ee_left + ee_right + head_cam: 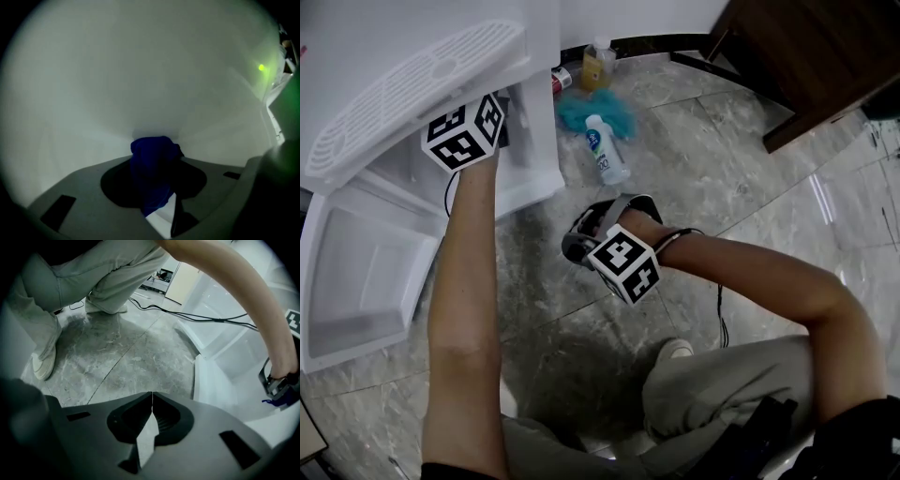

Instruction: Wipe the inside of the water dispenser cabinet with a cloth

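The white water dispenser (412,84) stands at the upper left of the head view with its lower cabinet (534,159) open. My left gripper (157,161) reaches into the cabinet; from above only its marker cube (465,132) and forearm show. It is shut on a bunched dark blue cloth (150,180), which is held close to the white inner wall (140,70). My right gripper (152,395) hangs over the marble floor, pointing down, jaws shut with nothing between them. From above it (577,249) sits right of the cabinet.
The cabinet door (366,272) lies swung open at the lower left. On the floor behind are a white bottle (606,150), a teal cloth (581,112), a yellow bottle (598,64) and a dark wooden cabinet (806,56). Cables (187,312) run across the floor. My knees are below.
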`<action>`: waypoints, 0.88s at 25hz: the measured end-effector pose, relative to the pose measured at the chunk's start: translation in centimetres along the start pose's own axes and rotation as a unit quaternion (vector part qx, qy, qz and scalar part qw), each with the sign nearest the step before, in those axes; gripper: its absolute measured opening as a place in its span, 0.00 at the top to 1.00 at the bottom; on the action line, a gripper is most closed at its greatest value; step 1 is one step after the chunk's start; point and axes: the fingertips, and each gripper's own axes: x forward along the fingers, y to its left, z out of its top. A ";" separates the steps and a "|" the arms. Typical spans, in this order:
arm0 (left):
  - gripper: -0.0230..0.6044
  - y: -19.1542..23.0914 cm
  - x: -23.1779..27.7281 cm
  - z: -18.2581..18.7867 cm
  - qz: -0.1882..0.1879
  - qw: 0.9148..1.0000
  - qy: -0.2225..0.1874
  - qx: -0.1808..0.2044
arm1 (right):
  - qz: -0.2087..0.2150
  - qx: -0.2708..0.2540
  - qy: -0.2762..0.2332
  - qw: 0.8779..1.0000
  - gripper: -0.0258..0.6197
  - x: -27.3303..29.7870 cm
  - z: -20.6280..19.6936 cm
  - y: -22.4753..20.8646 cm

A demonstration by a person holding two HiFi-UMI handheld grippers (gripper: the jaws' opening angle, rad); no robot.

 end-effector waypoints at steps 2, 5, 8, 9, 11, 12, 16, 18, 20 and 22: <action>0.72 0.0 0.0 0.1 -0.013 1.000 -0.004 -0.004 | 0.006 0.002 0.000 1.000 0.96 0.1 -0.1 0.8; 0.72 -0.7 -1.0 0.0 -0.015 1.000 -0.006 -0.002 | 0.015 0.004 0.000 1.000 0.96 0.5 -0.3 1.1; 0.72 -1.8 -2.0 -0.1 -0.022 1.000 -0.015 0.004 | 0.018 -0.001 -0.006 1.000 0.96 1.2 0.5 0.5; 0.72 -1.9 -2.0 -0.1 -0.023 1.000 -0.015 0.010 | 0.017 -0.002 -0.009 1.000 0.96 1.4 0.8 0.1; 0.72 -1.6 -1.6 -0.1 -0.017 1.000 -0.014 0.014 | 0.012 -0.003 -0.014 1.000 0.96 1.4 1.3 -0.8; 0.72 -1.3 -1.3 -0.1 -0.011 1.000 -0.014 0.011 | 0.009 -0.002 -0.016 1.000 0.96 1.2 1.4 -1.1; 0.72 -0.2 -0.1 -0.2 0.007 1.000 -0.015 -0.019 | 0.014 0.007 -0.008 1.000 0.96 0.9 0.3 -0.1; 0.73 -0.1 0.0 -0.2 0.009 0.999 -0.013 -0.027 | 0.024 0.017 0.001 1.000 0.96 0.9 -0.7 1.1; 0.73 -0.2 -0.2 -0.2 0.014 0.999 -0.011 -0.027 | 0.032 0.026 0.006 0.999 0.96 1.0 -1.3 1.8; 0.73 -0.4 -0.8 -0.3 0.015 1.000 -0.010 -0.022 | 0.035 0.023 0.007 0.999 0.96 1.3 -1.2 1.7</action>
